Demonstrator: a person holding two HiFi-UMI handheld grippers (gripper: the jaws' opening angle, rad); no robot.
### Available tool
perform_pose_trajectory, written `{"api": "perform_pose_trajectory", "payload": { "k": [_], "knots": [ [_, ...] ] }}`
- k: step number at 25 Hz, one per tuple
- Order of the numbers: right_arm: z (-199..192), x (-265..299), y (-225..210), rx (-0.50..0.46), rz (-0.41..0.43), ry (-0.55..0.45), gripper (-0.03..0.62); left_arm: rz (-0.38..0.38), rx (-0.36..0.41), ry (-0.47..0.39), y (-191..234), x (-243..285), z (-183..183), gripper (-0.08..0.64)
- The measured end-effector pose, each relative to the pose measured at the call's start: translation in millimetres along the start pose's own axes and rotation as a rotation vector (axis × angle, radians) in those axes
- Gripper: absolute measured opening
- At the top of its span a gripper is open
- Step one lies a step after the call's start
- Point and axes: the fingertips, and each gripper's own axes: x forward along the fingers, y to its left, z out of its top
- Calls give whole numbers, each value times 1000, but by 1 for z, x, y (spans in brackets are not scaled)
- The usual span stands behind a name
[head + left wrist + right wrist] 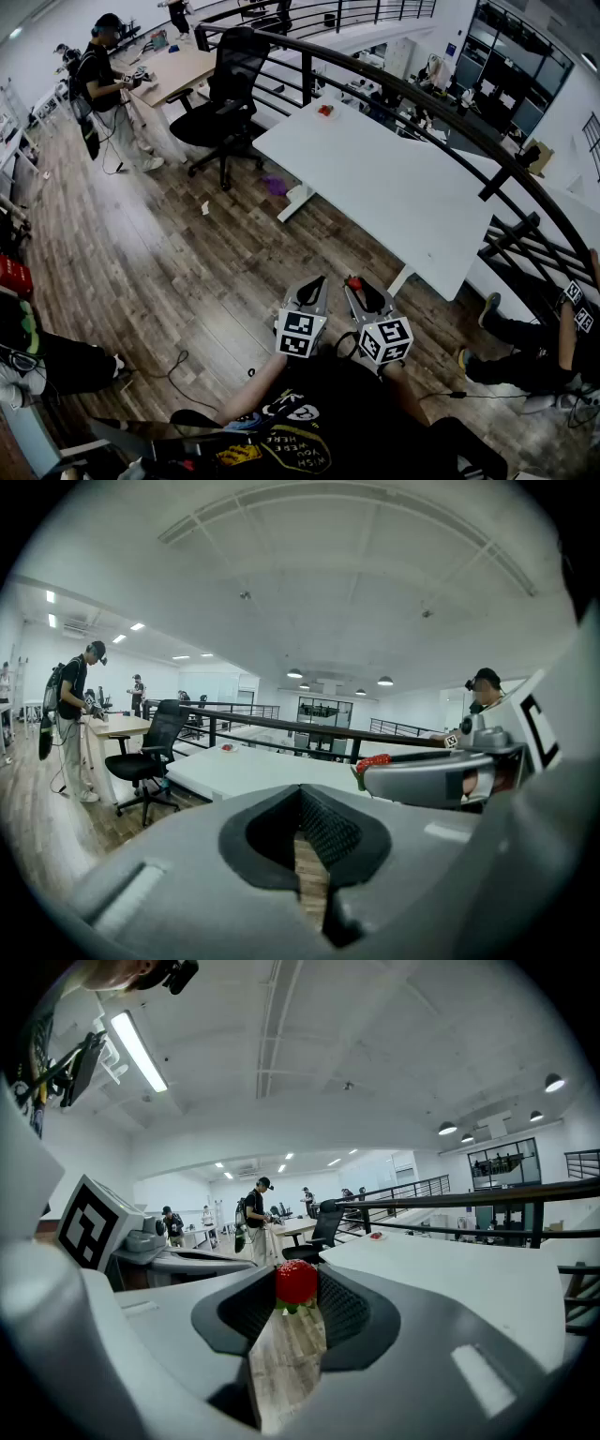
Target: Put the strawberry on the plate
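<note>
A red strawberry (296, 1282) is pinched between the pads at the tip of my right gripper (296, 1309). In the head view the strawberry (353, 282) shows at the tip of that gripper (357, 287), over the wooden floor just short of the white table (403, 197). My left gripper (313, 284) hangs beside it, shut and empty. The left gripper view shows its pads (323, 832) almost together and the strawberry (373, 760) off to the right. A small plate (325, 111) with something red on it sits at the table's far end, also visible as the plate (376, 1236).
A black office chair (230, 84) stands left of the table. A dark railing (441, 117) curves behind the table. A person (103, 75) stands at a wooden desk (173, 70) far left. Another person (553, 347) is low on the right. A cable (173, 366) lies on the floor.
</note>
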Motion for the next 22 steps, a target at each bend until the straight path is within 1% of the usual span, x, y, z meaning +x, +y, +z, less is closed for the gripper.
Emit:
{"api": "perform_pose_trajectory", "payload": {
  "k": [8, 12, 16, 19, 22],
  "knots": [
    [5, -1, -15, 0, 25, -14, 138, 7, -4, 2, -9, 16, 4, 5],
    [4, -2, -22, 8, 37, -10, 138, 26, -12, 8, -12, 19, 4, 5],
    [-2, -5, -31, 23, 65, -1, 139, 54, -23, 29, -19, 22, -4, 5],
    [-9, -1, -32, 17, 98, 12, 140, 80, -40, 44, -18, 22, -12, 5],
    [-12, 5, -32, 18, 113, 28, 140, 88, -48, 66, -13, 23, -18, 5]
  ]
}}
